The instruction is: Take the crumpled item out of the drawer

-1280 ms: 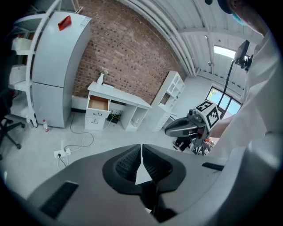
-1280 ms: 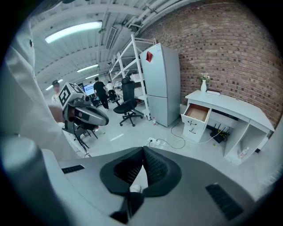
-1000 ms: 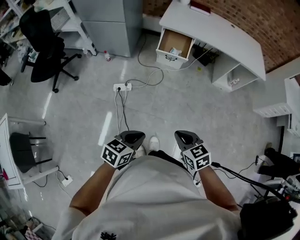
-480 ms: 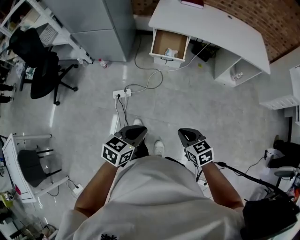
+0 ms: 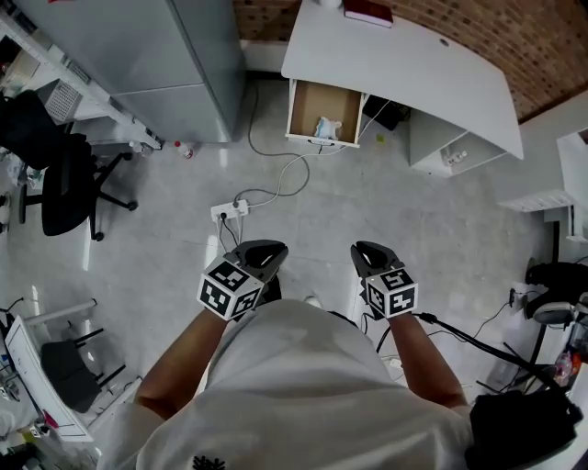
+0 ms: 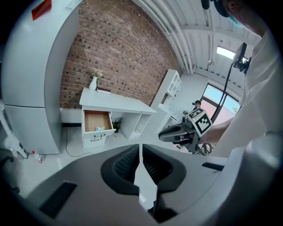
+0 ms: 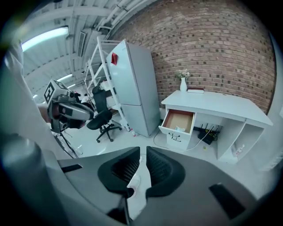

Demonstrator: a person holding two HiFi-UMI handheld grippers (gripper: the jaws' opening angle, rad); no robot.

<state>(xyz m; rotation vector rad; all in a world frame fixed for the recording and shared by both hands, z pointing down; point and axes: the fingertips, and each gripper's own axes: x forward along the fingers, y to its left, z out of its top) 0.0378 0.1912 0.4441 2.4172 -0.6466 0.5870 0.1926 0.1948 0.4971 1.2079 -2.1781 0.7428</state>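
An open drawer [image 5: 322,108] stands out from the white desk [image 5: 404,64] across the floor, with a pale crumpled item [image 5: 327,127] at its front. It also shows in the left gripper view as the drawer [image 6: 96,123] holding the crumpled item [image 6: 100,129], and in the right gripper view as the drawer [image 7: 178,121] and crumpled item [image 7: 179,129]. Both grippers are held at waist height, far from the desk. My left gripper [image 5: 262,252] [image 6: 141,148] is shut and empty. The jaws of my right gripper [image 5: 372,257] [image 7: 143,152] are opening, nothing between them.
A grey fridge [image 5: 175,55] stands left of the desk. A black office chair [image 5: 60,174] is at the far left. A power strip [image 5: 230,211] with cables lies on the floor between me and the drawer. A red book [image 5: 367,13] lies on the desk.
The person has walked toward the desk, so the drawer sits lower and larger in the head view. Both grippers stay side by side in front of the body.
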